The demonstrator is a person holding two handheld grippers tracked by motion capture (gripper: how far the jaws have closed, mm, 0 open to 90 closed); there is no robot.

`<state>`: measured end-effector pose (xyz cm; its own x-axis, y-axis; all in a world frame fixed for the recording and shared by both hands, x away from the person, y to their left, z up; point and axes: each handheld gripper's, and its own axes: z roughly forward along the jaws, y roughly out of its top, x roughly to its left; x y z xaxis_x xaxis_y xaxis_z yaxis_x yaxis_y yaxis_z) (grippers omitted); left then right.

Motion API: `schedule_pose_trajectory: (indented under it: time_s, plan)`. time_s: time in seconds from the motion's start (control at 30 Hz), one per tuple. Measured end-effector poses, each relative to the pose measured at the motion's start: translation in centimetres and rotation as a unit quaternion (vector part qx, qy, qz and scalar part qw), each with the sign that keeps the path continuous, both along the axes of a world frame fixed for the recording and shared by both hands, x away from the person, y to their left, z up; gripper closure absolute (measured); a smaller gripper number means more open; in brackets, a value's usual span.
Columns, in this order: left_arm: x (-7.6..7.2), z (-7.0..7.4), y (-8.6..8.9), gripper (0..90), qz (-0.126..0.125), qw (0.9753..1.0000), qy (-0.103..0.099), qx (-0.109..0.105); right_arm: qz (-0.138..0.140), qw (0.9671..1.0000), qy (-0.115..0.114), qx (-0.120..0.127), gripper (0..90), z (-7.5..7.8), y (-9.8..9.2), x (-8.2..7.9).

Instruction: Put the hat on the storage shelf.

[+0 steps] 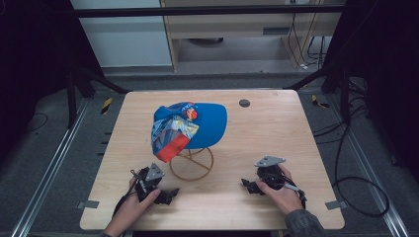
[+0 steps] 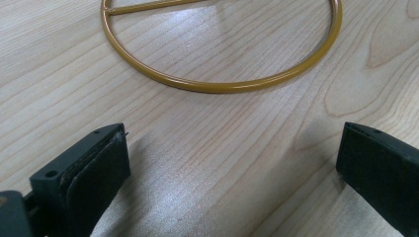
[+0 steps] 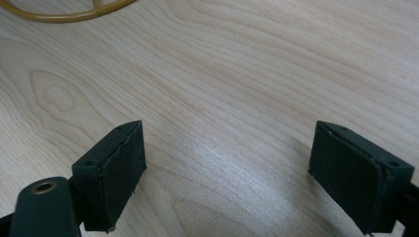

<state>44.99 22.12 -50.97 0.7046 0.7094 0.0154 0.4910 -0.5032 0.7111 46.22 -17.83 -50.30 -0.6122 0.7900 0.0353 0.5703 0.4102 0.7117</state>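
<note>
Two grippers rest low in the high view, your left gripper [image 1: 168, 194] and right gripper [image 1: 248, 184], below the centred cap [image 1: 190, 126] on its wire stand [image 1: 191, 165]. Left gripper view: jaws wide, stand's ring [image 2: 222, 86] at the top. Right gripper view: jaws wide over bare table [image 3: 276, 64].

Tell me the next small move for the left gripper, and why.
Probably lift the left gripper up and forward toward the blue cap on the gold wire stand. Both grippers rest open and empty on the table, and the left sits nearer the stand's ring.
</note>
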Motion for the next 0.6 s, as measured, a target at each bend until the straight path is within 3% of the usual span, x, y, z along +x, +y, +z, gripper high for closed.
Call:
schedule_pose_trajectory:
  time_s: [0.6]
  plan:
    - [0.0, 0.0, 0.0, 0.0, 0.0, 1.0, 0.0, 0.0, -0.015, 0.9994, -0.029, -0.005, 10.7, -0.86, 0.52, -0.44]
